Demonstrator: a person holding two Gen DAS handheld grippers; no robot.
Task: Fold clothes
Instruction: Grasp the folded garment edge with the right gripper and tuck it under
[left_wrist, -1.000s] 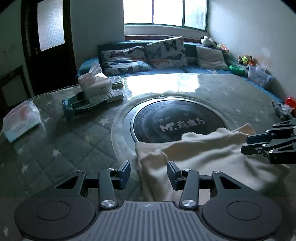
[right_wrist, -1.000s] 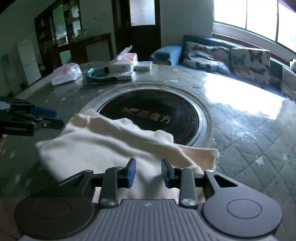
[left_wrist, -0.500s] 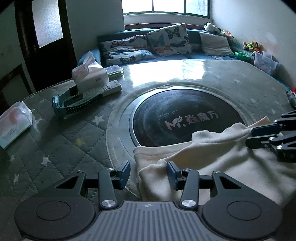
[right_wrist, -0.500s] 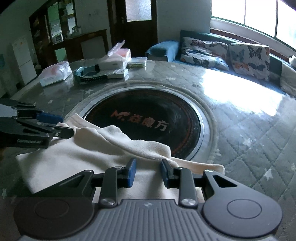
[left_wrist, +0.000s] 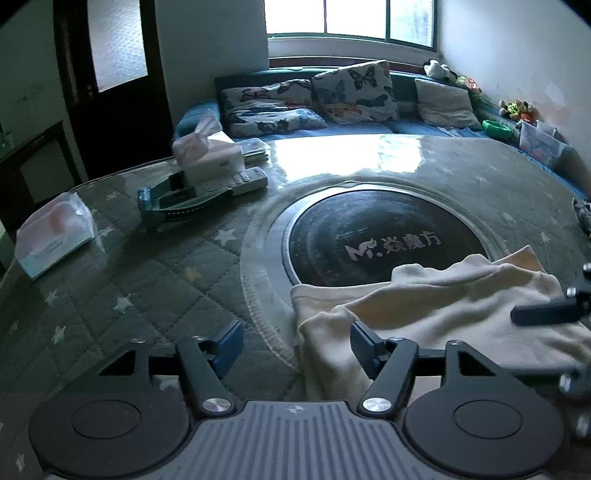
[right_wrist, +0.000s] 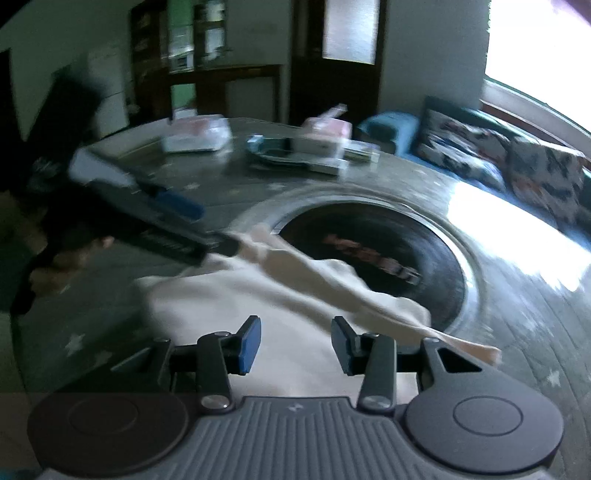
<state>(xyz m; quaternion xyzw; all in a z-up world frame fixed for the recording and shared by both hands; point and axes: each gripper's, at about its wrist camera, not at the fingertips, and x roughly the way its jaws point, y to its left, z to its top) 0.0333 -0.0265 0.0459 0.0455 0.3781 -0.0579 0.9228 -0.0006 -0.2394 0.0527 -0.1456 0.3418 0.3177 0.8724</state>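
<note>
- Cream garment (left_wrist: 436, 306) lies bunched on the quilted table (left_wrist: 147, 280), lapping the dark round inset (left_wrist: 369, 236) (soft ridges, one folded layer).
- Left gripper (left_wrist: 297, 345): fingers spread wide, nothing between.
- Right gripper (right_wrist: 295, 345): parted too, above cloth.

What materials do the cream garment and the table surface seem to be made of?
Cream garment: probably soft knit or fleece, matte; it drapes in rounded folds. Table: a quilted star-print cloth, seemingly under glass or clear plastic, as it mirrors the window glare.
</note>
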